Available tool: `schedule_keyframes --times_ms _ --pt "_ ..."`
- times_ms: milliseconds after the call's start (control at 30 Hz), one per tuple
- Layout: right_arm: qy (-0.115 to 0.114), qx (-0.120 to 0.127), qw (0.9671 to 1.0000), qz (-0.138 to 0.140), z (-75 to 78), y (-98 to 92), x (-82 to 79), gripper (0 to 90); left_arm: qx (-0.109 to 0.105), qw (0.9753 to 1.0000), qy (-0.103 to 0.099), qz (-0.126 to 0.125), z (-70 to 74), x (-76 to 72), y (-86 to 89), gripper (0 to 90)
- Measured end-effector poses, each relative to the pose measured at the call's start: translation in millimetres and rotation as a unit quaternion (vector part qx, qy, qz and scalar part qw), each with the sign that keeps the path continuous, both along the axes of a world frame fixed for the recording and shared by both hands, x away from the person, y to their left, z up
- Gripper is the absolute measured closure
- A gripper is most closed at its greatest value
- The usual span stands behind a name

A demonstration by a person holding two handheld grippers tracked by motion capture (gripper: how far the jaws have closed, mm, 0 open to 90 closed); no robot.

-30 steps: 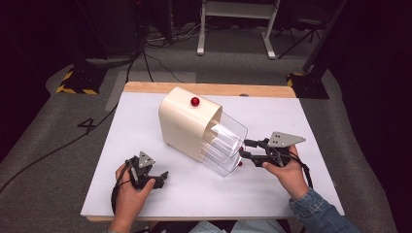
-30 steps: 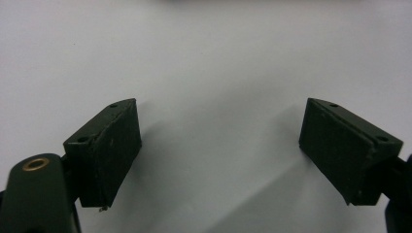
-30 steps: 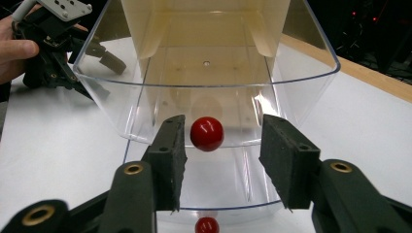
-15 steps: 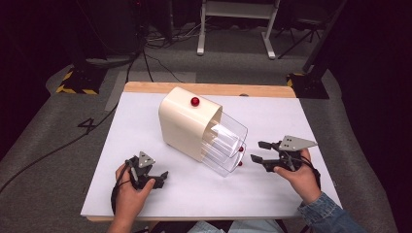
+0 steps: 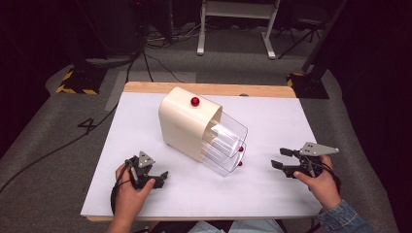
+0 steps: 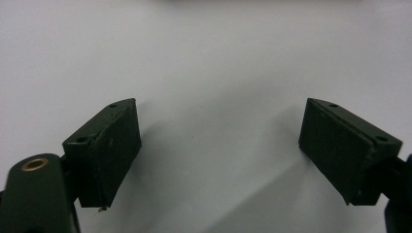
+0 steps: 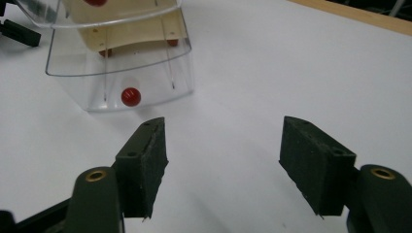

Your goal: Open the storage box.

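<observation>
white desk (image 5: pixel 272 204) under dim studio light: the cream drawer box (image 5: pixel 189 124) lies mid-desk, clear drawers (image 5: pixel 227 148) extended toward the right tool (image 5: pixel 281 158), nearer and released; the left tool (image 5: pixel 164 176), also released, rests apart.

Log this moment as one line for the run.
left gripper: open, empty | right gripper: open, empty, apart from clear drawers | cream drawer cabinet: drawers pulled out

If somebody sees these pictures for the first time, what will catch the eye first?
Probably the cream cabinet lying in the middle of the white table, its clear drawers with red knobs pulled out. Next, the open right claw to the right of the drawers, and the open left claw near the front edge.
</observation>
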State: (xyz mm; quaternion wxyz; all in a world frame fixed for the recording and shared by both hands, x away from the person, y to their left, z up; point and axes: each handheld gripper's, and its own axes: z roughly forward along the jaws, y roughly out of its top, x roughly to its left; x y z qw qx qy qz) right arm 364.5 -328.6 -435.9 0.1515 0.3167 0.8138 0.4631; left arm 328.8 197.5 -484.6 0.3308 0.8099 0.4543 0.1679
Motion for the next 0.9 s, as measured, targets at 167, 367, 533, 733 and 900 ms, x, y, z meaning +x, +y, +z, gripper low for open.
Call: schedule_keyframes --times_ms 167,367,533,733,900 --pt "0.014 -0.011 0.9996 -0.022 -6.0 -18.2 -3.1 34.7 0.0 1.0 0.0 0.0 0.0 0.1 0.1 15.1" --pt "0.035 -0.032 0.998 -0.041 -16.6 -35.7 -5.4 32.3 -0.001 1.0 0.002 -0.002 0.3 0.4 0.6 14.9" --pt "0.045 -0.042 0.9968 -0.052 -24.9 -46.0 -6.5 30.1 -0.001 1.0 0.003 -0.001 0.3 0.3 0.6 14.8" --pt "0.026 -0.087 0.994 -0.062 -38.4 -52.0 -6.8 24.1 -0.001 1.0 0.002 -0.001 0.3 0.3 0.6 14.8" --pt "0.045 -0.094 0.9926 -0.061 -44.6 -52.6 -3.4 18.8 0.0 1.0 0.002 -0.001 0.3 0.3 0.5 14.8"
